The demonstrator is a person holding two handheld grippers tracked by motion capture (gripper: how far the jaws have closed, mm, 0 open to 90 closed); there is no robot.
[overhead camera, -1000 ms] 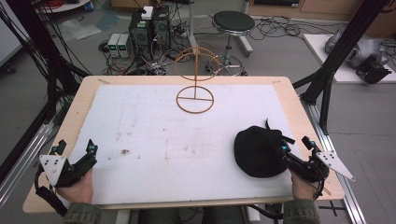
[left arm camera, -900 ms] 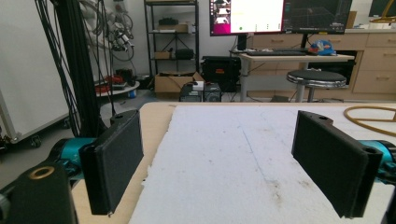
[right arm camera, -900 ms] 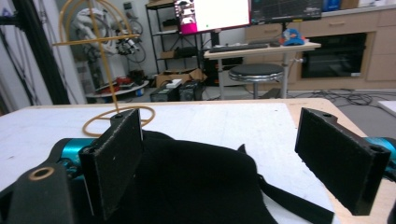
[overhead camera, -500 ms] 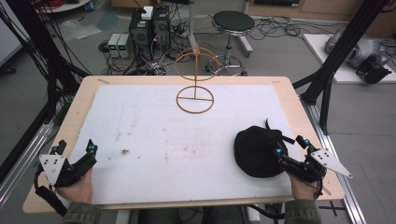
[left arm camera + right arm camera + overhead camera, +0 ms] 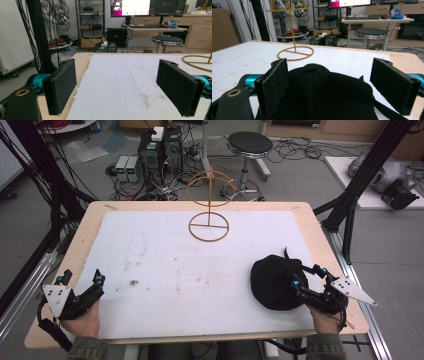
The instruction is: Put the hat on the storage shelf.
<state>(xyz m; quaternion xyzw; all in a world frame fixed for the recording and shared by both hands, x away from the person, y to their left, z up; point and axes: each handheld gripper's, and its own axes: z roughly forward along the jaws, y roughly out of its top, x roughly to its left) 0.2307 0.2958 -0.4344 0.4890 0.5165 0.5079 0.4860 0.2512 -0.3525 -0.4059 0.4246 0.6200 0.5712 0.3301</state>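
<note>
A black cap lies on the white mat at the front right. My right gripper is open at the cap's near right edge. In the right gripper view its jaws stand wide to either side of the cap, and the right gripper grips nothing. A gold wire stand, with a base ring, a post and an upper ring, stands at the back centre of the mat, and the stand rises beyond the cap. My left gripper rests open at the front left corner; the left gripper has bare mat between its jaws.
The mat covers most of a wooden table. Black frame posts rise at both sides. Behind the table, a stool, computer cases and cables stand on the floor.
My right gripper has edged a little forward and left, closer onto the cap's edge. The left gripper and the cap have not moved.
</note>
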